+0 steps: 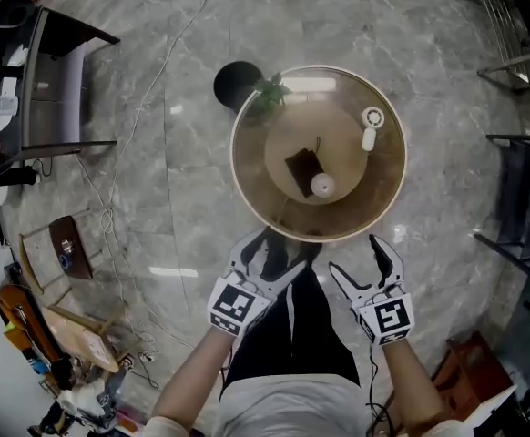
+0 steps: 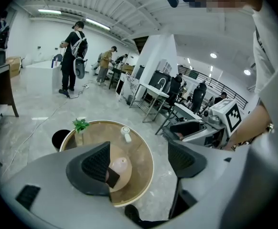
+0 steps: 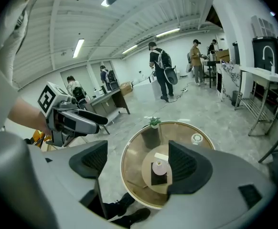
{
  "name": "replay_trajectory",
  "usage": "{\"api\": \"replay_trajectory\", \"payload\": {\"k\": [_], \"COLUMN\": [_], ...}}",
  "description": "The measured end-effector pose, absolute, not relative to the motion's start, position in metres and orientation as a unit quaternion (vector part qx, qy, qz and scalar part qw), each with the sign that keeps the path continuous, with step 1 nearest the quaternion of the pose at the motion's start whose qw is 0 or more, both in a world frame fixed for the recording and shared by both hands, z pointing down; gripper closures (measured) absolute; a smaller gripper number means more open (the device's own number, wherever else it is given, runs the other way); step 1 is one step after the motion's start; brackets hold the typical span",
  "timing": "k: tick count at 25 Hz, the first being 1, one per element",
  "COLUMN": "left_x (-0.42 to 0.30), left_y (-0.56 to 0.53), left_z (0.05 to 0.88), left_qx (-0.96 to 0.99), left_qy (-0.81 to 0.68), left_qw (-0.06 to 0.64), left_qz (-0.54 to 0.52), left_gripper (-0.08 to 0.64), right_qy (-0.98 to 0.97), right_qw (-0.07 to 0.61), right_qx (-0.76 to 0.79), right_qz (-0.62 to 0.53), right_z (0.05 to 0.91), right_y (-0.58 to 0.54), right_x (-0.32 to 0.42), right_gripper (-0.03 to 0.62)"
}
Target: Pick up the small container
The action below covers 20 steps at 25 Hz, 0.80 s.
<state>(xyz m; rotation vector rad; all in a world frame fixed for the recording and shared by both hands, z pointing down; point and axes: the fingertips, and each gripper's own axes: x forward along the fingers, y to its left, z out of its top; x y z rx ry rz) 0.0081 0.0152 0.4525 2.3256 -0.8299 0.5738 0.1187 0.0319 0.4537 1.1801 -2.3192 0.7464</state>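
Floor (image 1: 156,198) of grey marble fills the head view; a round table (image 1: 247,180) with a clear top and a smaller tan disc (image 1: 288,139) at its middle stands at the centre. Left gripper (image 1: 279,253) hangs just off the table's rim at 7 o'clock, its jaws spread wide with nothing pressed between them; right gripper (image 1: 356,258) hangs at 5 o'clock, jaws likewise wide and empty, well apart from anything on the table. A black bin (image 1: 233,82) sits on the floor at the table's 11 o'clock; a small green plant (image 1: 270,92) stands just inside the rim there; a dark square card (image 1: 301,167) lies on the disc; a white fan-like gadget (image 1: 372,121) lies at 2 o'clock. The small container (image 1: 322,186), pale and round, stands on the disc at 5 o'clock, just beside the card.
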Motion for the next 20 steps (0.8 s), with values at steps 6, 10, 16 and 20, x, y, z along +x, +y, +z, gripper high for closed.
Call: {"api": "replay_trajectory", "payload": {"k": [6, 10, 16, 20], "left_x": [0.015, 0.024, 0.031, 0.034], "left_y": [-0.001, -0.011, -0.024, -0.028], "left_z": [0.517, 0.557, 0.608, 0.639], "left_qx": [0.878, 0.88, 0.882, 0.884], "left_qy": [-0.289, -0.272, -0.255, -0.247], "left_qw": [0.304, 0.309, 0.31, 0.308], "left_qz": [0.232, 0.237, 0.245, 0.251], "left_gripper": [0.167, 0.17, 0.169, 0.169], "right_qy": [-0.832, -0.828, -0.826, -0.827], "right_qw": [0.233, 0.24, 0.248, 0.249], "right_qx": [0.425, 0.426, 0.417, 0.414], "right_qz": [0.27, 0.275, 0.287, 0.287], "right_z": [0.518, 0.557, 0.61, 0.64], "right_y": [0.007, -0.009, -0.018, -0.023], "right_x": [0.115, 0.115, 0.111, 0.106], "right_gripper": [0.183, 0.183, 0.183, 0.19]}}
